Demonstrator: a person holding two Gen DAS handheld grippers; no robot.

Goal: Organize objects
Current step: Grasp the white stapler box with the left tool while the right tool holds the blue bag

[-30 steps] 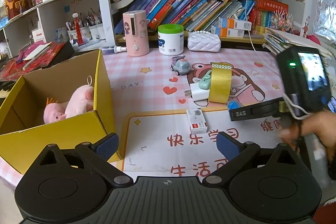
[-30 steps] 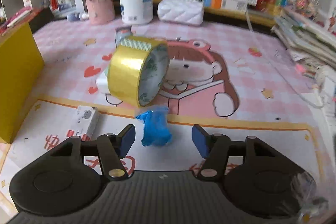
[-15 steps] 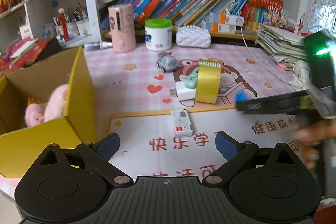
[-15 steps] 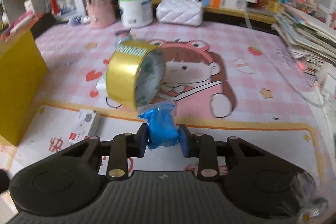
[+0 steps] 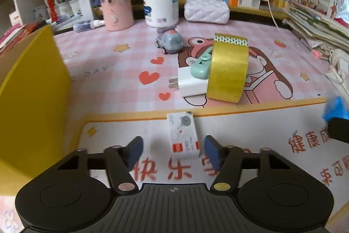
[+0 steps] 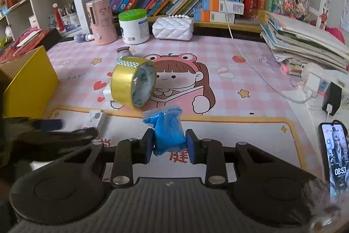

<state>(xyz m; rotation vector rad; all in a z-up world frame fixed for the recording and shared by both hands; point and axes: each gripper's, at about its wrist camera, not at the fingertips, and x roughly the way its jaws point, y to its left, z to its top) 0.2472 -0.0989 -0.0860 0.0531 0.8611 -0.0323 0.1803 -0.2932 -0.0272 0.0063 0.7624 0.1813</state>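
Note:
My right gripper (image 6: 168, 146) is shut on a blue plastic bag (image 6: 168, 130) and holds it above the desk mat; the bag also shows at the right edge of the left wrist view (image 5: 336, 108). My left gripper (image 5: 171, 152) is open, low over the mat, with a small white box (image 5: 183, 137) lying between its fingers. A roll of yellow tape (image 5: 228, 70) stands on edge beyond it, leaning against a white charger (image 5: 189, 82) and a mint green item (image 5: 200, 67). A grey toy car (image 5: 170, 42) sits further back. The yellow cardboard box (image 5: 30, 91) stands at the left.
A pink cylinder (image 5: 115, 1), a white tub with a green lid (image 5: 161, 7) and a white quilted pouch (image 5: 206, 10) line the back under bookshelves. A stack of books (image 6: 305, 40), a cable and a phone (image 6: 334, 156) are at the right.
My right gripper closed on the blue bag and lifted it off the mat. My left gripper moved forward and down until the white box lay between its fingers.

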